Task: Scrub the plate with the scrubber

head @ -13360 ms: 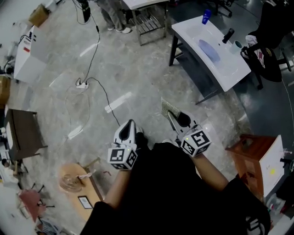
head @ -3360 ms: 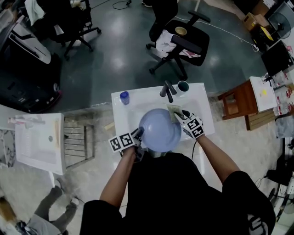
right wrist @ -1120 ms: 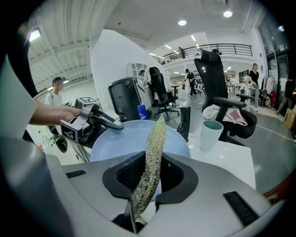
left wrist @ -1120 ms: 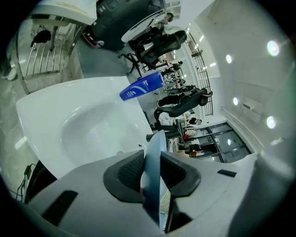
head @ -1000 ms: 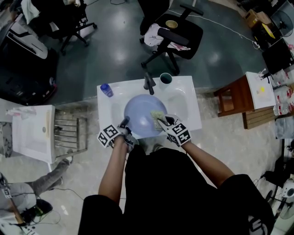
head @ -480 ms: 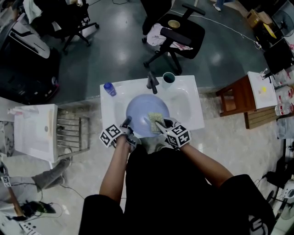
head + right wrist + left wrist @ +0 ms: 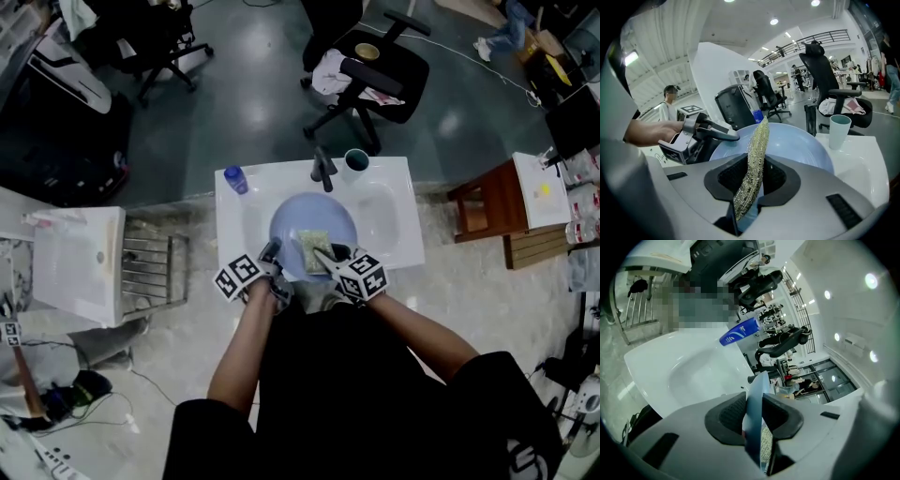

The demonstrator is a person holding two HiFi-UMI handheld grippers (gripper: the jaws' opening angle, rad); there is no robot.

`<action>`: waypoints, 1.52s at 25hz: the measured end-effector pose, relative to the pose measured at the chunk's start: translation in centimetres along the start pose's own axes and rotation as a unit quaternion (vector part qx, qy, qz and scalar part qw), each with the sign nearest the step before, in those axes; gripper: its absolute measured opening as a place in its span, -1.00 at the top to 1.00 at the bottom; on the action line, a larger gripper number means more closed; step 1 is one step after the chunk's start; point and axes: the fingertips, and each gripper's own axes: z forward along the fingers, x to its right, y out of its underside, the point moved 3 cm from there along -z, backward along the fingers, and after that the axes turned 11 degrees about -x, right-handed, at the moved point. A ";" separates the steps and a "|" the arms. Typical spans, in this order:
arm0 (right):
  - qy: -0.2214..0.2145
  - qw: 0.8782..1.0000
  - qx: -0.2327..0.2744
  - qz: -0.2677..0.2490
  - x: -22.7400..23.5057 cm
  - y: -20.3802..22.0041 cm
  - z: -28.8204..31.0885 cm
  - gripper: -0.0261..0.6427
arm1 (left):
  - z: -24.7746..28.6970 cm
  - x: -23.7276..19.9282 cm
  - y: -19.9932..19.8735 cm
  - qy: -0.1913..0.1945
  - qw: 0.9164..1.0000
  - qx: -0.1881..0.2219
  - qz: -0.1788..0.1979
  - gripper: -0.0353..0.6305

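A person stands at a white sink point(image 7: 236, 217) and holds a gripper in each hand. The left gripper point(image 7: 271, 251) is pinched shut on the near left edge of a round, light blue plate point(image 7: 319, 211). In the left gripper view the thin rim of the plate stands up between the two dark pads point(image 7: 732, 414), and both pads press on it. The plate is held over the bowl of the sink. The right gripper point(image 7: 324, 256) is pinched shut on a flat, yellow-green scrubber point(image 7: 312, 246). In the right gripper view the scrubber sticks up between the jaws, seen from its thin side, and the blue plate is right behind it. From the head view the scrubber lies on the inside of the plate, close to the near edge and just beside the tip of the left gripper. A dark tap point(image 7: 323, 169) stands at the far edge of the sink. A green cup point(image 7: 356, 160) sits on the sink top just to the right of the tap. A blue bottle point(image 7: 234, 178) stands at the far left corner. A black office chair point(image 7: 375, 75) is on the floor behind the sink, a metal rack point(image 7: 150, 272) is on the left, and a brown wooden stool point(image 7: 492, 211) is on the right.
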 end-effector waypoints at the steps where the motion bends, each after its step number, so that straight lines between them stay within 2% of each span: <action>1: -0.002 1.000 0.001 0.003 -0.1 -0.2 0.0 0.72 | -0.2 0.1 -0.1 0.000 1.000 0.000 0.001 0.65; 8: -0.015 0.998 0.015 0.056 -1.1 -1.0 0.7 0.72 | -0.7 0.2 0.2 0.005 1.000 -0.002 -0.001 0.65; 26: -0.030 0.994 0.030 0.097 -3.1 -4.2 3.4 0.72 | -2.4 -0.6 1.7 0.017 0.999 -0.029 0.009 0.67; 30: -0.046 0.993 0.029 0.103 -2.7 -4.8 3.4 0.72 | -3.3 -1.3 0.9 0.019 1.000 -0.022 0.011 0.67; 38: -0.111 0.985 -0.017 0.135 -2.5 -6.4 5.3 0.72 | -4.4 -2.0 -0.8 0.012 0.999 -0.015 0.043 0.69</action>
